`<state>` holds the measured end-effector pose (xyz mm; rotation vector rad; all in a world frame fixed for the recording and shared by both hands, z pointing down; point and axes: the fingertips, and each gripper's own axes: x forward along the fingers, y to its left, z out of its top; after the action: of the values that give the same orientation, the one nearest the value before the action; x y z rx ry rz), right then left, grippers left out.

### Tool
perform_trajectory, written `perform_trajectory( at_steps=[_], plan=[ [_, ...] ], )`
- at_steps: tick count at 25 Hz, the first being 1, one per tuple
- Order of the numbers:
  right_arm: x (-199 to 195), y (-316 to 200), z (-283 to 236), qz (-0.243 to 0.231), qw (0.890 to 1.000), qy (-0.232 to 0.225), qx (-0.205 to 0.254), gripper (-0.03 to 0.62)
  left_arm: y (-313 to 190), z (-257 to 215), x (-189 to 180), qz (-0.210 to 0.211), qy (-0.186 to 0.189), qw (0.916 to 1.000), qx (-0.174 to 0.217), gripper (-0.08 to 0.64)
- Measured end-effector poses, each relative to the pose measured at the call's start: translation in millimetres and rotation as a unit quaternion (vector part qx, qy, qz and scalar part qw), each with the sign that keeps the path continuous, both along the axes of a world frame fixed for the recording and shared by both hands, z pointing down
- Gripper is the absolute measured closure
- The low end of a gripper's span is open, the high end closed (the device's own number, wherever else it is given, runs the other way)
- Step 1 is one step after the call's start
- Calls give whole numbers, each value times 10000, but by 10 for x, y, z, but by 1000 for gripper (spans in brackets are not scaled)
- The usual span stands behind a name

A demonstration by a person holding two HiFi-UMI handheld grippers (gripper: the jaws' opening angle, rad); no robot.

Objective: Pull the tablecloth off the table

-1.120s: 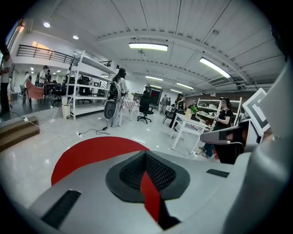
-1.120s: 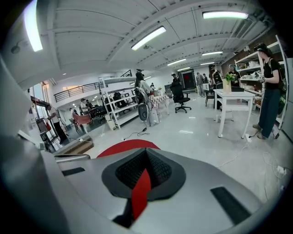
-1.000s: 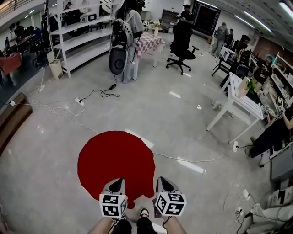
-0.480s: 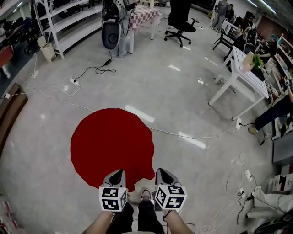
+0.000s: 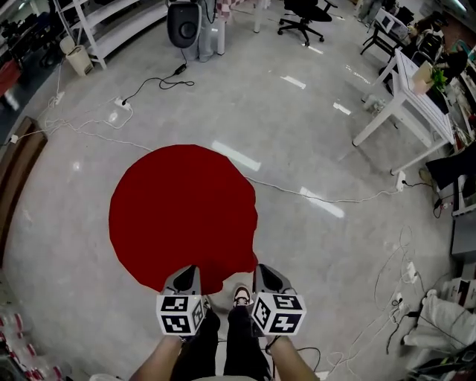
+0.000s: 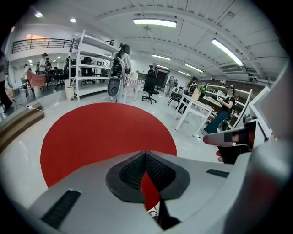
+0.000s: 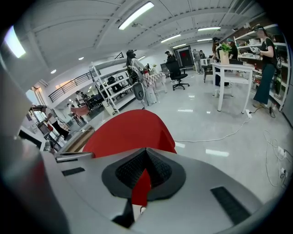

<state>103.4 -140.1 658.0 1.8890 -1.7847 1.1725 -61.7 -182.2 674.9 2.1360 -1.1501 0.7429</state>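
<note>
Open grey floor [image 5: 312, 134] rings the round red tablecloth [image 5: 182, 212]. A white table [image 5: 405, 82] stands well apart at the right, and a thin cable [image 5: 327, 199] trails off by the cloth's right edge. The left gripper [image 5: 188, 271] and right gripper [image 5: 262, 270], side by side, each pinch the cloth's near edge. A second ago the cloth looked narrower and less round.

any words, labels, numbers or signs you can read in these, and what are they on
No readable text anywhere.
Cubes on the left tool and right tool: black-and-white square patterns, no letters.
The red tablecloth: plain.
The shelves and desk: too small to tell.
</note>
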Motion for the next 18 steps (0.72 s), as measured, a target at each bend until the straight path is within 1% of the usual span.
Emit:
perform_trajectory(
  at_steps=[4,9,11,13,18],
  plan=[
    [17,46,137,-160,9997,-70,-141,568,46,53,24,21,-64,10000,-39,545],
    [-85,91,327,-603,9970,-351,-332,565,48,103,-13,52,-196,9998,-66,545],
    [-90,105,408,-736,9959,-352,-384,558,36,145,-20,59,-234,9997,-65,545],
    [-98,116,485,-908,9944,-308,-442,486,21,190,-20,45,-271,9996,-72,545],
    [-184,140,640,-1323,9893,-395,-478,395,-1,258,-25,-14,-321,9994,-89,545]
  ],
)
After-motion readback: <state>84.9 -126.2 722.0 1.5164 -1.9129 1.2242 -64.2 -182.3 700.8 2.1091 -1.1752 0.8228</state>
